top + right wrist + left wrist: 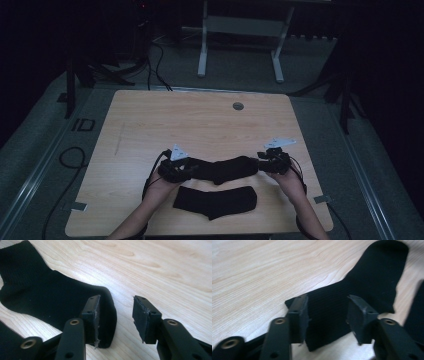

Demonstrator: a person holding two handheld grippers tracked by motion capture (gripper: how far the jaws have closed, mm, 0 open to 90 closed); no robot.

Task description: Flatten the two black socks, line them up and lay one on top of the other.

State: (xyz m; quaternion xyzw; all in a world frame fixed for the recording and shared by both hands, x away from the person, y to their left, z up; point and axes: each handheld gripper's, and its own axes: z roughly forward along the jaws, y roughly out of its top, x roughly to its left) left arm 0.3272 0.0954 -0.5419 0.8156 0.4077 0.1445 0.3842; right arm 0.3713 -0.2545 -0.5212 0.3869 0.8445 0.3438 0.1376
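From the high view I am counting two black socks on the light wooden desk [150, 115]: the far sock [225, 169] is lying stretched between my two tools, and the near sock [215, 201] is lying flat just beside it, toward the desk's front edge. The left tool [186, 170] is sitting at the far sock's left end and the right tool [260, 165] at its right end, each held in one hand. In the left gripper view, I am seeing the left tool [327, 321] released, its two jaws spread apart with the ribbed cuff end of the far sock [362, 285] lying between them on the desk. In the right gripper view, the right tool [116, 320] is also released; the rounded toe end of the far sock [45, 297] is lying against its left jaw, with bare desk showing between the jaws.
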